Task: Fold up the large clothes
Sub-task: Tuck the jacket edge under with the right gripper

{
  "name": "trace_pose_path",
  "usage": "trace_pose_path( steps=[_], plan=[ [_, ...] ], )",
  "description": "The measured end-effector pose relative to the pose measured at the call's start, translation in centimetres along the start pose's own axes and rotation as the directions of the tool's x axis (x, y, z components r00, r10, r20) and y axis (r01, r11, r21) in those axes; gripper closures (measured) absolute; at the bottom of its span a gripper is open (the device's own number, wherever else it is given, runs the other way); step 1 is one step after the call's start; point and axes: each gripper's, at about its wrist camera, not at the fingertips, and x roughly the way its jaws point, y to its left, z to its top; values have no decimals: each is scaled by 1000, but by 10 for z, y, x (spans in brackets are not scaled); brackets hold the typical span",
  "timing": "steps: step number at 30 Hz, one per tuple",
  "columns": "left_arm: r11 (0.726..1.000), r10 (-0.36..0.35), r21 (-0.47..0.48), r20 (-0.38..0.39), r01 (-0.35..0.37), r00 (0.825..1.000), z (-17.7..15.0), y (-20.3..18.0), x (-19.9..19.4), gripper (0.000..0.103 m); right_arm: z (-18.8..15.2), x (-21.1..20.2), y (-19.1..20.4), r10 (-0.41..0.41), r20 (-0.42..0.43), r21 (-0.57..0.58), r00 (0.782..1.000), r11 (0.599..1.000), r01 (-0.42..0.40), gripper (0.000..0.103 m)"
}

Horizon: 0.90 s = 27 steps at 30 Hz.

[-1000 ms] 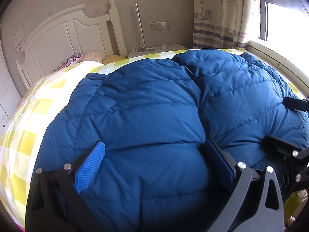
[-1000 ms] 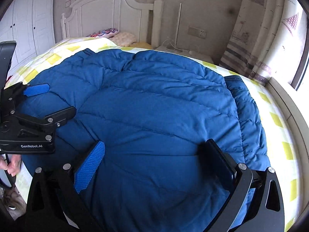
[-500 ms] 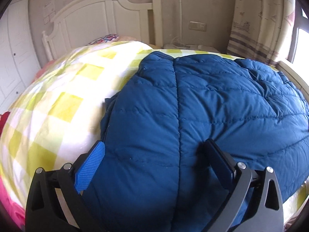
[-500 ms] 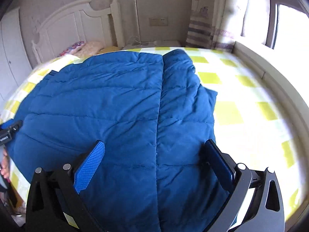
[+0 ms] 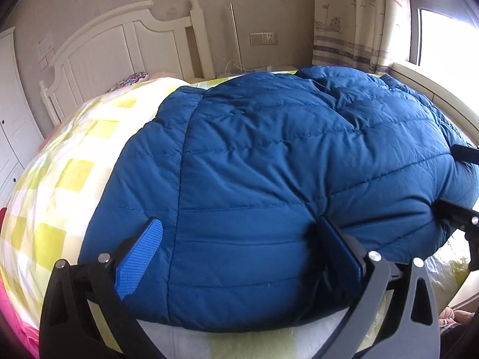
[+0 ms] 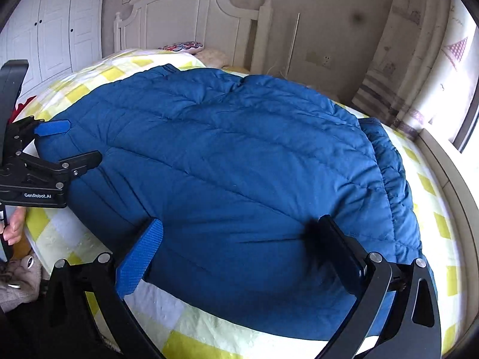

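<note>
Down jacket (image 5: 269, 179), blue, quilted, lies spread on bed w/ yellow-check bedspread (image 5: 69, 155); bulk sits toward near edge, far end points at white headboard (image 5: 125, 45). In right view one side panel/sleeve shows as a ruched strip along the right edge (image 6: 395, 185); looks already tucked in, but can't confirm.

Left gripper (image 5: 239, 245): jaws wide apart, straddling near-left part of jacket, holding nothing. Right-hand finger (image 5: 338, 248) presses into the fabric, dimple visible; blue pad (image 5: 140, 257) sits at the left hem edge.

Right gripper (image 6: 239, 245): also spread wide, nothing clamped; dark finger (image 6: 335, 248) dents the quilting, other pad (image 6: 140, 254) at near hem over bedspread.

Judgement: step in hand = get hold of near hem w/ both tools, prep for lengthwise fold toward headboard.

How to do well:
- Down is thick + slippery; take a deep bite of hem, both layers, before closing.
- Grip points well apart, symmetric about centre seam, so fold line stays straight.
- Lift low, carry evenly; puffy fill springs back, so press flat after laying.
- Watch the tucked right strip doesn't slide out.

Risk: shallow pinch catches the shell only, and it slips.
</note>
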Motion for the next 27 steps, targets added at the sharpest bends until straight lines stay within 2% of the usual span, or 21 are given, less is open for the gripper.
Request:
trace_pose_path(
  steps=[3,6,9,12,14,19,24,27],
  plan=[
    [998,2,-57,23,-1,1000,-3,15,-14,2,-2,-16,-16,-62,28,32,998,998,61,6],
    [992,73,-105,23,-70,997,-13,39,-10,2,-16,-19,-38,-91,20,103,996,991,89,5],
    [990,16,-141,21,-13,1000,-23,52,-6,2,-31,-8,-67,25,9,229,1000,973,-26,5],
    [993,44,-109,10,-42,999,-21,47,-5,2,-26,-8,-63,-6,-5,199,1000,980,7,5],
    [993,38,-111,5,-37,999,-21,48,-5,2,-24,-15,-64,-6,-2,208,1000,978,7,5],
    [994,17,-112,4,-17,1000,-23,51,-4,2,-46,-48,-76,51,39,282,998,957,-60,5],
    [993,38,-113,15,-36,999,-26,48,-4,2,-92,-65,-92,192,26,458,981,870,-182,5],
    [993,37,-112,15,-35,999,-26,48,-4,2,-104,-62,-102,202,36,508,979,840,-192,5]
  ],
)
